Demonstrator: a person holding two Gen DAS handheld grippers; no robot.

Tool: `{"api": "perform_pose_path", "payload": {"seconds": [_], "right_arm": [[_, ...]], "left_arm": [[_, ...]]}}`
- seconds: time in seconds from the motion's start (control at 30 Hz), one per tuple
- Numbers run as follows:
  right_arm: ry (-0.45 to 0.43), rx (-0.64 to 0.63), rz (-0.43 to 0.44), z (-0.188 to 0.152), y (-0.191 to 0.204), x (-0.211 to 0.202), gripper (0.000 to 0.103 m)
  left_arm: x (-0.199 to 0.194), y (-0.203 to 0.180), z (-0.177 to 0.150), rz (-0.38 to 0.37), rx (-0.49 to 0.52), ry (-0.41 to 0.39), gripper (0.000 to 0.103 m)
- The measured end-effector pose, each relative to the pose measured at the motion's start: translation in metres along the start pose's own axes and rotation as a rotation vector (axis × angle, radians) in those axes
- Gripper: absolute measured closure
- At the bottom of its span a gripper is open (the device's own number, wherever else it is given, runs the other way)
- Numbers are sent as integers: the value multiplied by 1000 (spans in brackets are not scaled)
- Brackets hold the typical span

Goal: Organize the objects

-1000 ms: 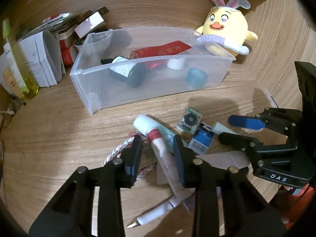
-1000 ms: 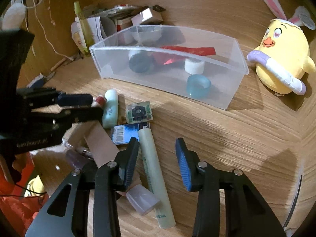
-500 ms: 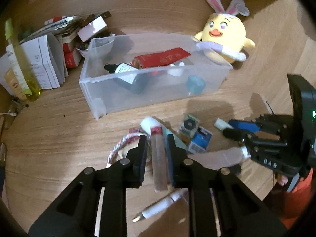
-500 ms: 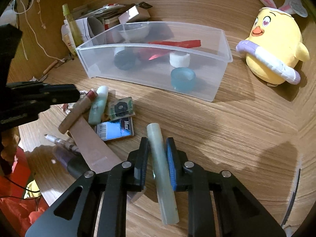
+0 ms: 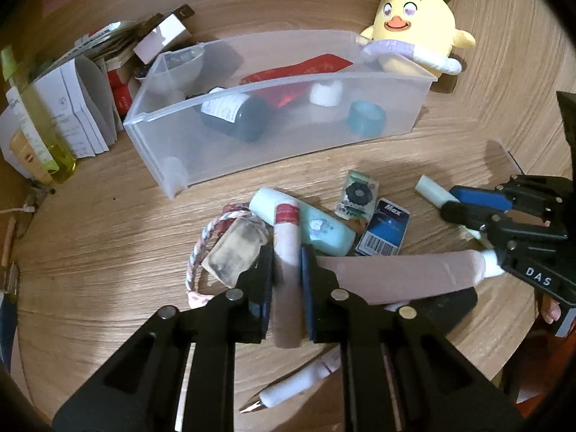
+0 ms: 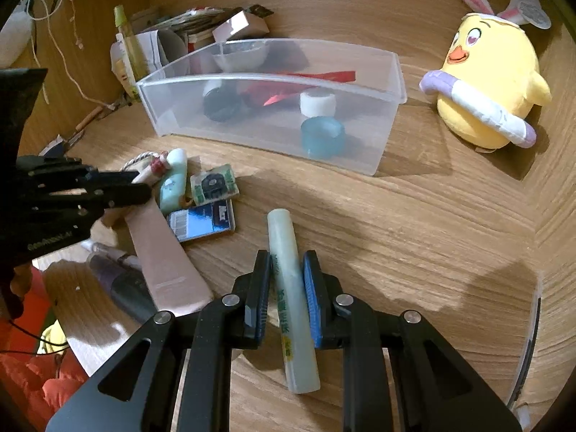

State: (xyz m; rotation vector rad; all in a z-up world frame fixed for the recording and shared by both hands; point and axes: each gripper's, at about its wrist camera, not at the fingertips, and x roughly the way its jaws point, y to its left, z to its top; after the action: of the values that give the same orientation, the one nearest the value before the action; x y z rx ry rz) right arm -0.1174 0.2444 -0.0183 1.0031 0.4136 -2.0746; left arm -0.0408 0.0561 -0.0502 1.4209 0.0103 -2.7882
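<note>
In the left wrist view my left gripper (image 5: 286, 264) has its jaws closing on a pinkish-brown tube with a red cap (image 5: 286, 248), and both pads touch it. The tube lies in a pile with a mint tube (image 5: 324, 232), a blue card box (image 5: 385, 234), a small green packet (image 5: 356, 194) and a corded glass bottle (image 5: 234, 252). My right gripper (image 6: 286, 270) is shut on a pale green tube (image 6: 284, 248) that points toward the clear plastic bin (image 6: 252, 136). The bin holds a dark bottle, a red packet, a white cap and a blue ring.
A yellow plush chick (image 6: 489, 82) sits to the right of the bin. Papers, boxes and a yellow-green bottle (image 5: 39, 126) crowd the back left. A large flat pink tube (image 5: 396, 275) and a white pen (image 5: 295, 385) lie on the wooden table near the grippers.
Both grippers went from open around their tubes to closed on them. The pale green tube now sits straight between the right fingers.
</note>
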Motion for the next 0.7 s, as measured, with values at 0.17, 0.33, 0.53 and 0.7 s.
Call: {"api": "perform_pose_path", "payload": {"seconds": [0.17, 0.33, 0.53, 0.7], "right_arm": [[-37, 41, 6, 2, -7, -8, 89], [-106, 66, -3, 12, -10, -26, 88], [-183, 87, 3, 27, -13, -46, 89], [-225, 96, 1, 38, -12, -53, 89]], "left_arm": [[-11, 2, 6, -25, -26, -45, 89], [-30, 4, 17, -35, -39, -113, 89], [-46, 7, 28, -62, -60, -172, 89], [-54, 13, 39, -84, -86, -212, 89]]}}
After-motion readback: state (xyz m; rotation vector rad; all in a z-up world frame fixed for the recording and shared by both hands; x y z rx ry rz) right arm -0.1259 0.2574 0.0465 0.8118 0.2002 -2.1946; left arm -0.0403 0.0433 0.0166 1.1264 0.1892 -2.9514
